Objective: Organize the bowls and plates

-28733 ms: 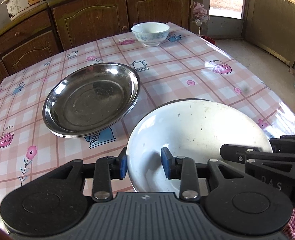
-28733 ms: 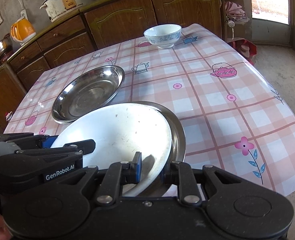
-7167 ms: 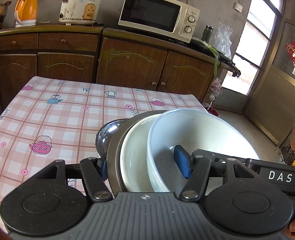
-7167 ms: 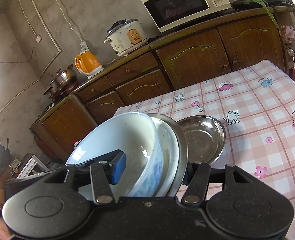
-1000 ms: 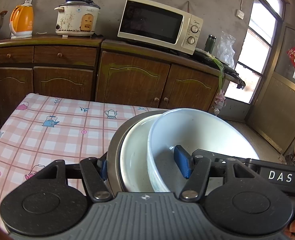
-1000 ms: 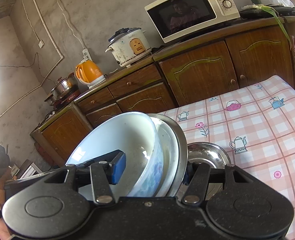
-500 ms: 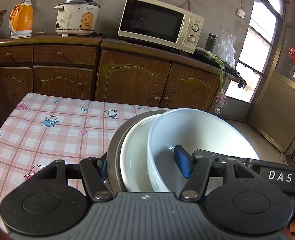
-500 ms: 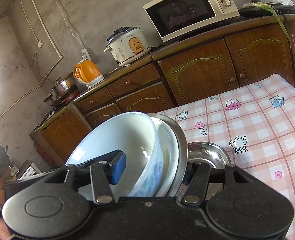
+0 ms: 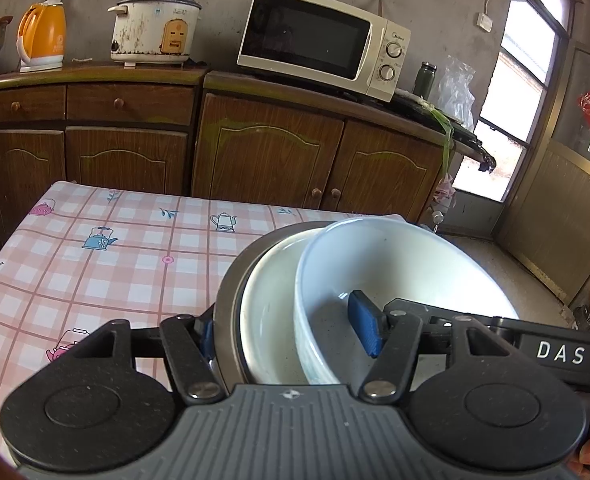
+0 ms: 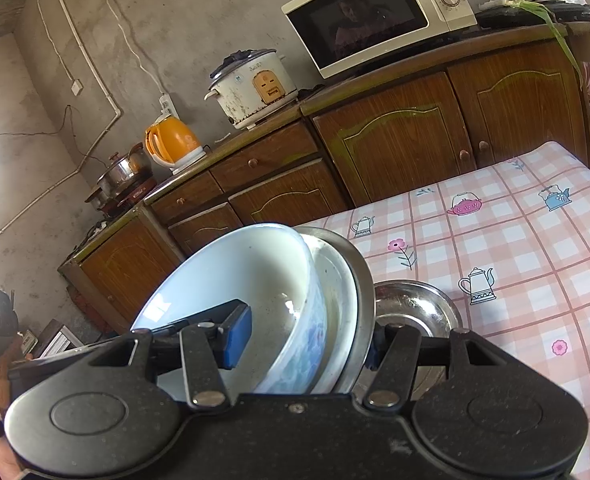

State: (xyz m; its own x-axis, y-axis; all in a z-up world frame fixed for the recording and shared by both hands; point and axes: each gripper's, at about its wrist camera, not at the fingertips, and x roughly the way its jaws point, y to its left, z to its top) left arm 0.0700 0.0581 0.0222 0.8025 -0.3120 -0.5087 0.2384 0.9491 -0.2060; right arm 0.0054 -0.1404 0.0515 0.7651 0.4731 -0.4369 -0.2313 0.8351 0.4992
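Note:
A tilted stack fills the near part of both views: a white bowl with blue pattern (image 9: 395, 264) (image 10: 235, 272) nests in a white plate (image 9: 267, 304) (image 10: 337, 280), which sits in a steel plate (image 9: 225, 300) (image 10: 361, 272). My left gripper (image 9: 287, 330) is shut on the stack, one pad outside the steel rim and the other inside the bowl. My right gripper (image 10: 307, 340) clamps the opposite side the same way. A second steel plate (image 10: 415, 304) lies on the table just behind the stack.
The table with its pink checked cloth (image 9: 95, 280) (image 10: 515, 240) stretches ahead. Brown cabinets (image 9: 267, 156) stand behind it, bearing a microwave (image 9: 319, 40), a rice cooker (image 9: 151, 28) and an orange kettle (image 9: 43, 36). A door and window are at the right.
Long ago the plates lay flat on the table and the bowl stood far off; now they are one stack in both grippers. Over the last second nothing has visibly moved.

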